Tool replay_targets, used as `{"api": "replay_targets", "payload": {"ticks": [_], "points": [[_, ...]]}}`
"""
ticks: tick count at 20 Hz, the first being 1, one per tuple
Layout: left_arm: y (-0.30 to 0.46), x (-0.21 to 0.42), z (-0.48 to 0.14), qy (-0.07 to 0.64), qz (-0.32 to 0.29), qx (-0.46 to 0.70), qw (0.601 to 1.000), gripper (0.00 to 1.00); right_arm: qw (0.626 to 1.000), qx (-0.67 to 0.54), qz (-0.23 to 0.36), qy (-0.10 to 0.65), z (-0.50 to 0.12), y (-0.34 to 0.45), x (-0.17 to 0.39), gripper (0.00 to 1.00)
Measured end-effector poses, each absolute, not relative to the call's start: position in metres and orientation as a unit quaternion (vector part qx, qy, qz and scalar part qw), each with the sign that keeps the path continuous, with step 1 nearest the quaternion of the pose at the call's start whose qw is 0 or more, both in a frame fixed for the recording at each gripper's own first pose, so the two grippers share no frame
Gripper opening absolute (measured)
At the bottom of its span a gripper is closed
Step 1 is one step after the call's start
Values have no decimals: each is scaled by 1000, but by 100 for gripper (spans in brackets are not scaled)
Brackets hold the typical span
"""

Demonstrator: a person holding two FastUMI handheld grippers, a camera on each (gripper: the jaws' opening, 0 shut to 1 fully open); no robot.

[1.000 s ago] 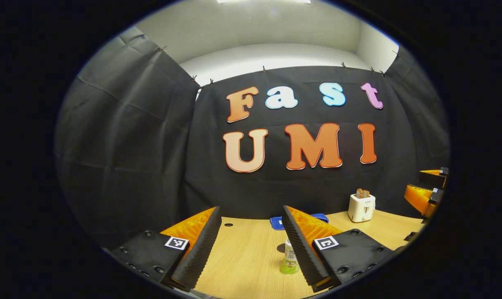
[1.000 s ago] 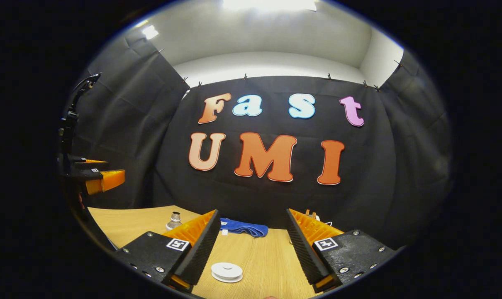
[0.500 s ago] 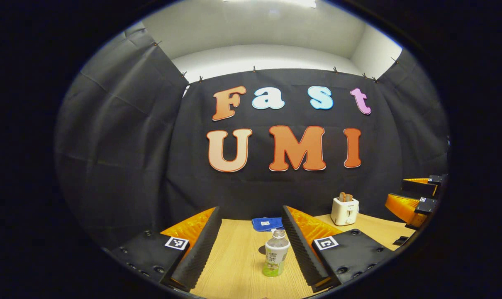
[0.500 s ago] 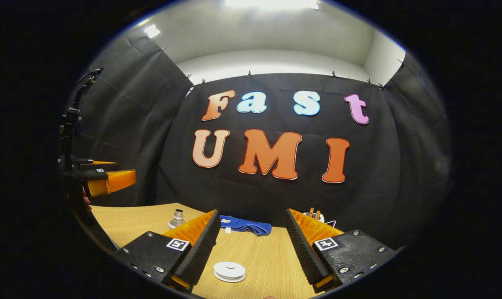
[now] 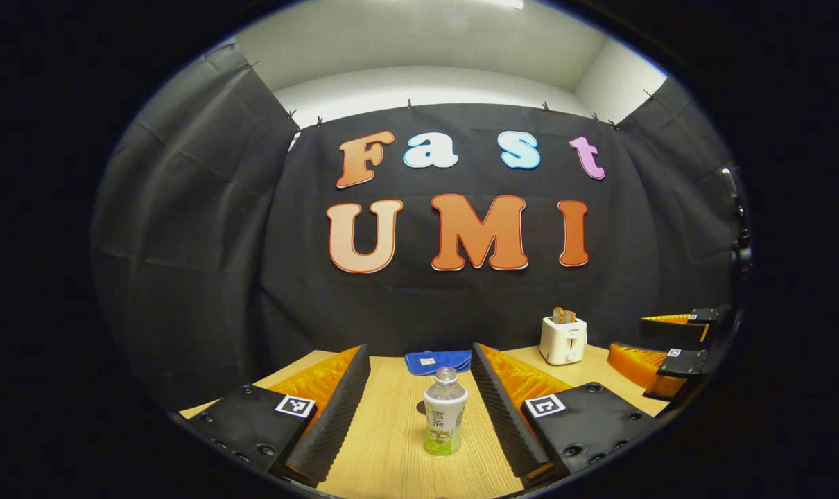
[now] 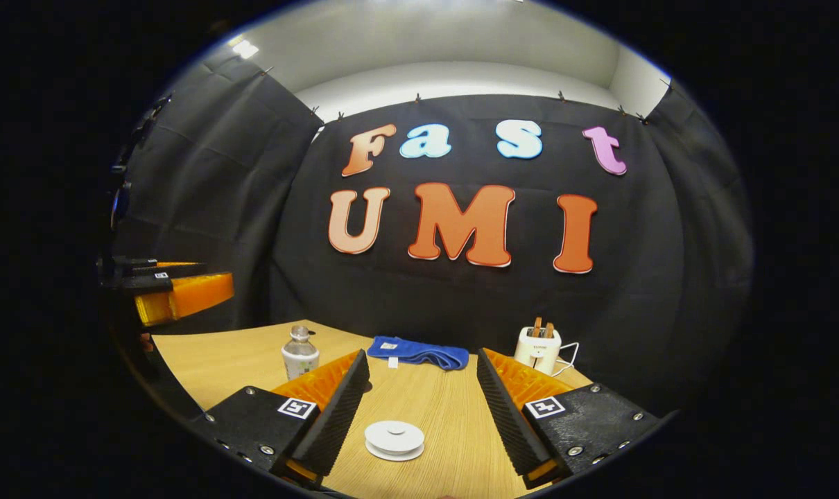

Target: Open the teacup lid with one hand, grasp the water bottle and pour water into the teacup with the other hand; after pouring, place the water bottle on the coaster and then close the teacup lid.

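A clear water bottle (image 5: 445, 418) with a pale label and a little green liquid stands upright on the wooden table (image 5: 392, 443). It is ahead of my left gripper (image 5: 419, 350), which is open and apart from it. A small dark patch (image 5: 420, 407) lies just behind the bottle; I cannot tell what it is. In the right gripper view a low white teacup with its lid on (image 6: 394, 439) sits between and ahead of the fingers of my open right gripper (image 6: 421, 357), untouched. The bottle (image 6: 299, 353) stands farther left there.
A folded blue cloth (image 5: 437, 361) lies at the table's back edge, and a white toaster (image 5: 562, 338) with toast stands at the back right. The right gripper (image 5: 669, 343) hovers at the right of the left gripper view. The left gripper (image 6: 177, 294) hovers at the left of the right gripper view.
The left gripper has swung so that the bottle now sits centred between its fingers. The right gripper has tipped down a little, bringing the bottle and toaster into fuller view.
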State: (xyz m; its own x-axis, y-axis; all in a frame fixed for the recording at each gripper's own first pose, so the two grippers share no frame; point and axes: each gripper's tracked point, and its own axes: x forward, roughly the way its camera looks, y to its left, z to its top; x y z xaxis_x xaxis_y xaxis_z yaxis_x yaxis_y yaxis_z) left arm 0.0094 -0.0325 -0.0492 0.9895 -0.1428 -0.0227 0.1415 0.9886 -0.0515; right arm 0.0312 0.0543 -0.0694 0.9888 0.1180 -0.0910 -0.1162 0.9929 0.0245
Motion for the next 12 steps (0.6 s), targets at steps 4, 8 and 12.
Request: {"api": "replay_targets", "payload": {"ticks": [4, 8, 12], "points": [[-33, 12, -61, 11, -74, -45, 996, 94, 993, 28, 83, 82, -111, 69, 45, 89], [-29, 24, -77, 12, -65, -41, 997, 94, 989, 28, 94, 107, -146, 76, 61, 89], [-33, 35, -93, 20, -73, -41, 996, 94, 986, 16, 100, 134, -179, 82, 75, 78]]}}
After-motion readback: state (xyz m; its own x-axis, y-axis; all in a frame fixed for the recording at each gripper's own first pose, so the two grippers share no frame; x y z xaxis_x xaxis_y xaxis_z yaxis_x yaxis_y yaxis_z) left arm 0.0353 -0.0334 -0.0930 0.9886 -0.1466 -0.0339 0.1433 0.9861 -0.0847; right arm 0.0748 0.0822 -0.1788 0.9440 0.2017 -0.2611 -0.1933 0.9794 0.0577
